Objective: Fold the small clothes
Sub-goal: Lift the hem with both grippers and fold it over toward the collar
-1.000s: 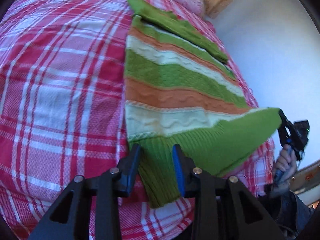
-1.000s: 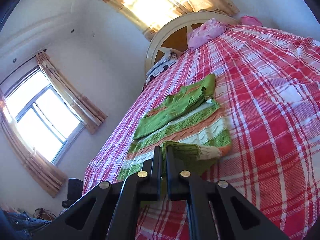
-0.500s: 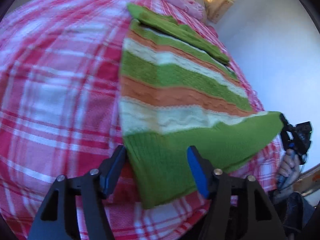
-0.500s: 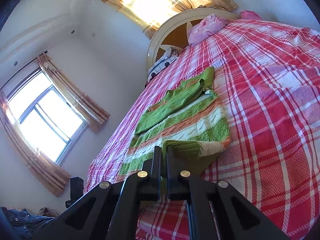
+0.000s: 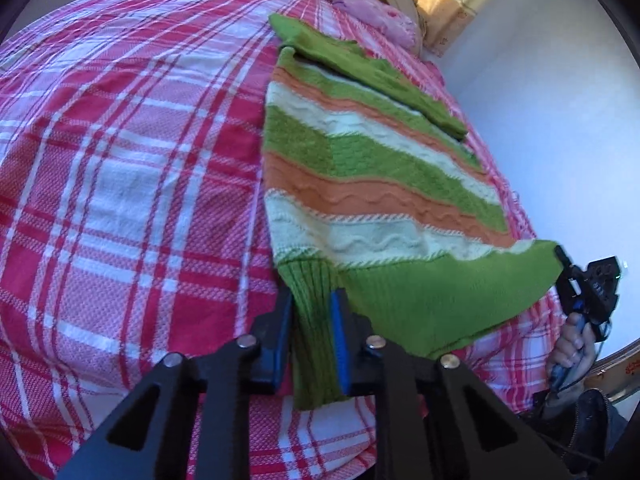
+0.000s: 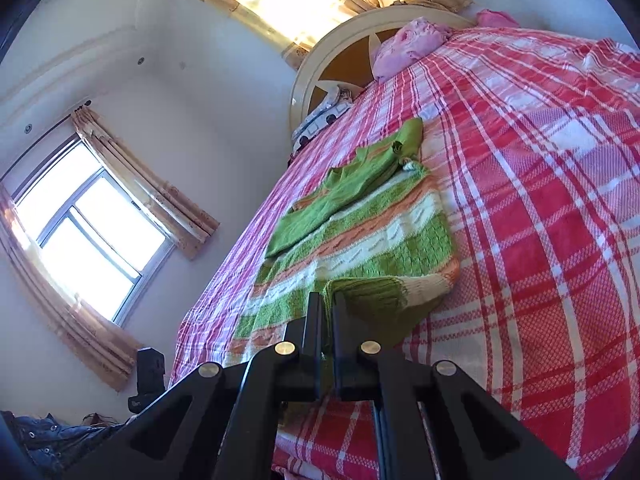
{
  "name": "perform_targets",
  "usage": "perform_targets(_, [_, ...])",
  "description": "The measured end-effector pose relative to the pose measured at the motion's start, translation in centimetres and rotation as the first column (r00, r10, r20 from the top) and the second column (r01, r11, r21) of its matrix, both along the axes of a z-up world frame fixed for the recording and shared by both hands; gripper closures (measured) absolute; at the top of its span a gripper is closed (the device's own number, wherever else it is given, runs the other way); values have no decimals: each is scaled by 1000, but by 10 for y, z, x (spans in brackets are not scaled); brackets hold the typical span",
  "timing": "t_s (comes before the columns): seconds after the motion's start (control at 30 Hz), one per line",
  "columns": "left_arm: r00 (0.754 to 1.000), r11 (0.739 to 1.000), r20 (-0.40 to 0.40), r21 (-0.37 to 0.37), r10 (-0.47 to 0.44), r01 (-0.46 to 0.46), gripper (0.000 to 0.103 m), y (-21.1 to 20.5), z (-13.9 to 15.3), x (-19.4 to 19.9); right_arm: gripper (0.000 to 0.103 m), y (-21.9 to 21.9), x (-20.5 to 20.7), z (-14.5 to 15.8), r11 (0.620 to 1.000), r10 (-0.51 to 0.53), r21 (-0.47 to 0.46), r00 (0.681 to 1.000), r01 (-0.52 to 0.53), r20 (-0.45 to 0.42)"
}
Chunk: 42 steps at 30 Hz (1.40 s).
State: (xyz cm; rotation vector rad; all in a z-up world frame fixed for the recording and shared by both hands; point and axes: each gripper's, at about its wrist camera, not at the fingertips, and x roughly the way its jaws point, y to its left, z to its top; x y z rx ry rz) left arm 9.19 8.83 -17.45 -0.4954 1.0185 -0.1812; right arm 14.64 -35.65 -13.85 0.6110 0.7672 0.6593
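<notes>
- The sweater (image 5: 372, 184) lies flat on the bed (image 5: 132, 184), lengthwise toward the headboard (image 6: 352, 40), right of the bed's middle in the left view; a sleeve is folded across its far end.
- The left gripper (image 5: 310, 340) straddles the near left corner of the green hem (image 5: 420, 300); its jaws are closing, with the ribbed knit between the blue pads (image 5: 340, 344).
- The right gripper (image 6: 326, 320) has its jaws pressed together on the other hem corner, pinching a thin edge of knit lifted off the bed.
- To do the step well, I judge the left jaws should bite well into the rib before lifting. Both corners should then rise level and travel together toward the far end, keeping the hem taut so the fold lands square on the stripes.
- A likely fault is that one corner leads and skews the fold.
- Only the left view shows the right gripper from outside, a hand (image 5: 572, 352) on its handle, and the hem stretched between both corners.
- Only the right view shows the windows (image 6: 88, 232), the curtains (image 6: 144, 184), and the sweater's raised, curled near edge.
</notes>
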Motion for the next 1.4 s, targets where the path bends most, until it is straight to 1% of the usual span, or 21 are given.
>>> perform_targets(0.07, [1000, 1000, -17, -21, -5, 5, 83, -1, -5, 1, 99, 1, -1, 0, 1000, 4, 0, 1000, -4, 0])
perform_targets(0.13, [1000, 995, 3, -96, 6, -5, 83, 2, -10, 0, 99, 1, -1, -1, 1000, 5, 2, 1000, -5, -2])
perform_targets(0.2, [1000, 983, 18, -185, 24, -20, 83, 8, -18, 0, 99, 1, -1, -3, 1000, 5, 3, 1000, -5, -5])
perform_targets(0.23, [999, 977, 23, -213, 33, -28, 80, 10, -22, -1, 99, 0, -1, -4, 1000, 6, 4, 1000, -6, -8])
perform_targets(0.27, [999, 972, 24, -234, 36, -29, 80, 12, -27, -1, 99, 0, -1, -5, 1000, 6, 5, 1000, -6, -12])
perform_targets(0.3, [999, 968, 29, -250, 39, -30, 81, 12, -27, -1, 99, 0, -1, -6, 1000, 6, 4, 1000, -6, -16])
perform_targets(0.33, [999, 965, 41, -260, 29, -17, 89, 13, -26, -2, 99, 0, -1, -8, 1000, 5, 2, 1000, -5, -20])
perform_targets(0.37, [999, 967, 48, -254, 14, -1, 94, 13, -25, -2, 99, 0, -1, -10, 1000, 4, 0, 1000, -4, -24])
perform_targets(0.4, [998, 967, 59, -253, 5, 10, 94, 14, -22, -3, 99, 0, -1, -11, 1000, 4, -2, 1000, -4, -25])
perform_targets(0.47, [993, 957, 115, -288, 8, 25, 94, 18, -10, -5, 99, 1, -3, -10, 1000, -1, -10, 1000, 1, -15])
perform_targets(0.57, [974, 952, 225, -304, 25, 45, 94, 27, 17, -8, 99, 0, -6, 1, 1000, -17, -16, 1000, 18, 22])
perform_targets(0.6, [968, 950, 250, -310, 32, 48, 94, 31, 26, -6, 99, -1, -5, 4, 1000, -22, -14, 999, 23, 31])
perform_targets(0.67, [961, 951, 274, -307, 43, 45, 94, 35, 38, 3, 99, -2, -3, 14, 999, -32, -11, 998, 33, 54])
perform_targets(0.8, [952, 938, 298, -344, 74, 35, 94, 44, 53, 28, 99, 2, 11, 36, 999, -46, -14, 994, 48, 100])
perform_targets(0.9, [942, 934, 321, -355, 98, 23, 94, 47, 61, 53, 99, 8, 29, 51, 998, -56, -17, 991, 59, 120])
perform_targets(0.97, [941, 924, 317, -382, 121, 11, 94, 53, 64, 67, 99, 12, 42, 60, 998, -61, -18, 990, 64, 129])
perform_targets(1.17, [939, 912, 305, -409, 156, -19, 94, 63, 72, 116, 99, 29, 86, 87, 995, -71, -56, 983, 82, 169])
perform_targets(1.23, [936, 916, 315, -400, 159, -21, 94, 66, 77, 133, 99, 36, 103, 95, 994, -73, -68, 981, 86, 178])
perform_targets(1.27, [934, 917, 319, -399, 159, -20, 94, 66, 80, 134, 99, 40, 111, 99, 993, -72, -75, 980, 88, 184])
perform_targets(1.4, [929, 919, 330, -393, 166, -24, 94, 72, 89, 159, 99, 52, 143, 106, 990, -74, -100, 979, 95, 192])
